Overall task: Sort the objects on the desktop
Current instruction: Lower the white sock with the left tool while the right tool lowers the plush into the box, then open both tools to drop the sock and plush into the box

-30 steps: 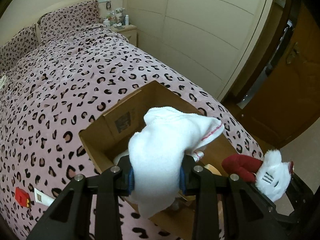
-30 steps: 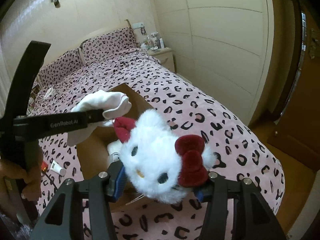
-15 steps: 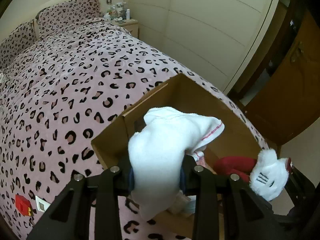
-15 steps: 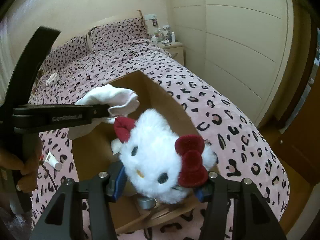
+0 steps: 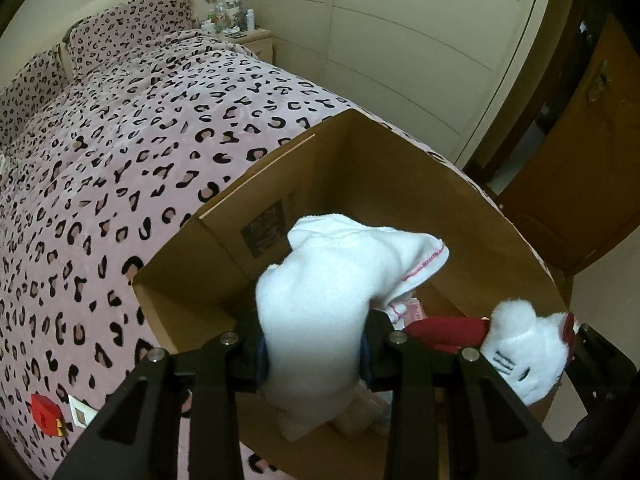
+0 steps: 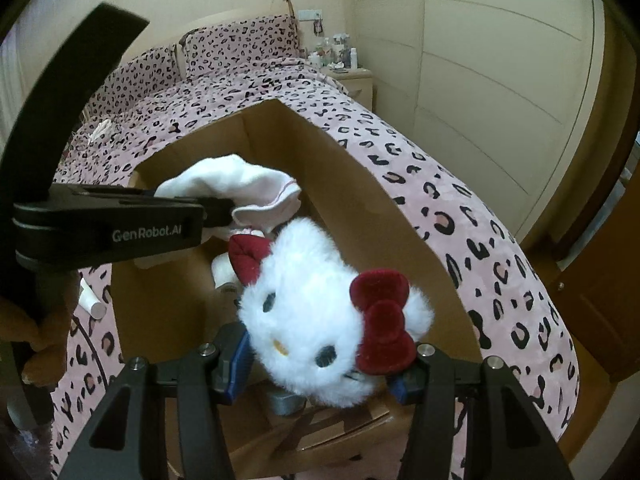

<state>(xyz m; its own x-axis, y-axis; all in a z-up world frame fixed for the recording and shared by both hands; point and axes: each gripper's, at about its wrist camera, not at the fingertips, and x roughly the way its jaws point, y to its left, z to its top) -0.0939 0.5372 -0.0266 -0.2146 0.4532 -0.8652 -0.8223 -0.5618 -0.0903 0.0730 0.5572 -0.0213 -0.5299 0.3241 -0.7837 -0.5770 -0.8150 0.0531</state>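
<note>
Left gripper [image 5: 312, 354] nearest in its own view, clamped on white cloth [image 5: 332, 292], which bulges above the pads and hangs below them over the open cardboard box [image 5: 224, 256]. Right gripper [image 6: 322, 364] nearest in the other view, closed on white plush cat [image 6: 316, 320] with dark red bow, held over the same box. Same plush at right edge of the left view, just beside the cloth, whether touching it cannot tell. Inside the box, under both held things, some small items, too hidden to name. Box standing on pink leopard-print bedspread [image 5: 120, 152]. On the bedspread left of the box: small red block [image 5: 46, 420] beside a white card [image 5: 82, 416], and a white tube [image 6: 92, 300] near the box wall. Further back, two pillows [image 6: 240, 42] in same print, then bedside table [image 5: 252, 38] with bottles. Beyond, pale wardrobe panels [image 5: 400, 40] and brown wooden door [image 5: 580, 160] at right.
</note>
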